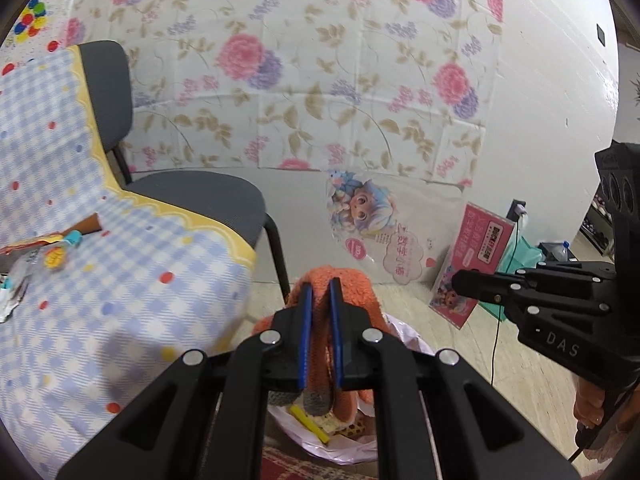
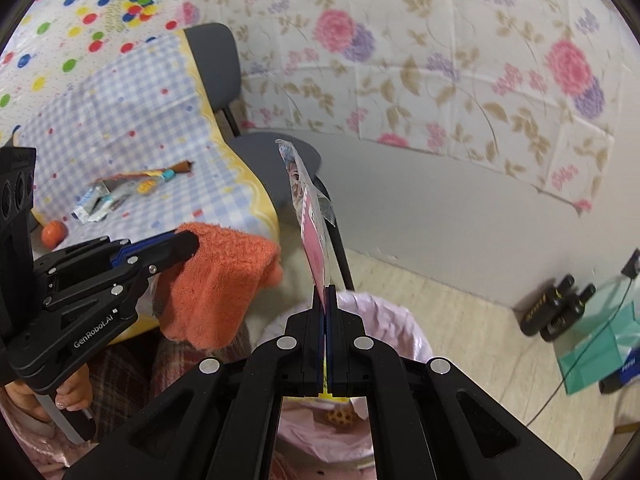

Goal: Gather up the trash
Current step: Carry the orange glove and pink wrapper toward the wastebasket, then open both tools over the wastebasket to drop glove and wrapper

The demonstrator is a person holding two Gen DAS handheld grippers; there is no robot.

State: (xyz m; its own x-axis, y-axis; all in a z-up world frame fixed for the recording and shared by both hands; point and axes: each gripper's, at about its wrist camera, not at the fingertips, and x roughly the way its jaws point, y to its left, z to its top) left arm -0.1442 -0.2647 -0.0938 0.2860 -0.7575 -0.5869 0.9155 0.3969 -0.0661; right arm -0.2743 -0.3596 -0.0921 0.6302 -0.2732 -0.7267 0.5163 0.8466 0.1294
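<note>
Below both grippers stands a waste bin lined with a pale pink bag [image 2: 400,320], on a light floor beside a bed. Inside the bag lie scraps, among them a yellow strip [image 1: 310,424].

From the right wrist view, the right gripper [image 2: 326,292] has its two blue-padded fingers pressed together on the lower edge of a flat clear-plastic package with pink and cartoon printing [image 2: 310,216]. The package stands nearly upright above the bin, seen edge-on.

The left gripper [image 1: 320,292] has its fingers set a narrow gap apart, and an orange fleecy cloth [image 2: 224,280] sits around and behind them, draped over the bin's near side. Whether the fingers actually pinch the cloth cannot be told. In the left wrist view the right gripper appears at the right edge, holding the same package with its cartoon face showing.

To the left, a blue-and-white checked bedspread with a yellow border [image 1: 100,280] carries more trash: crumpled snack wrappers [image 2: 120,192] and a small orange ball [image 2: 54,233] near them. A grey chair [image 1: 200,196] stands just behind the bed, against a wall hung with flowered sheeting [image 1: 320,80].
</note>
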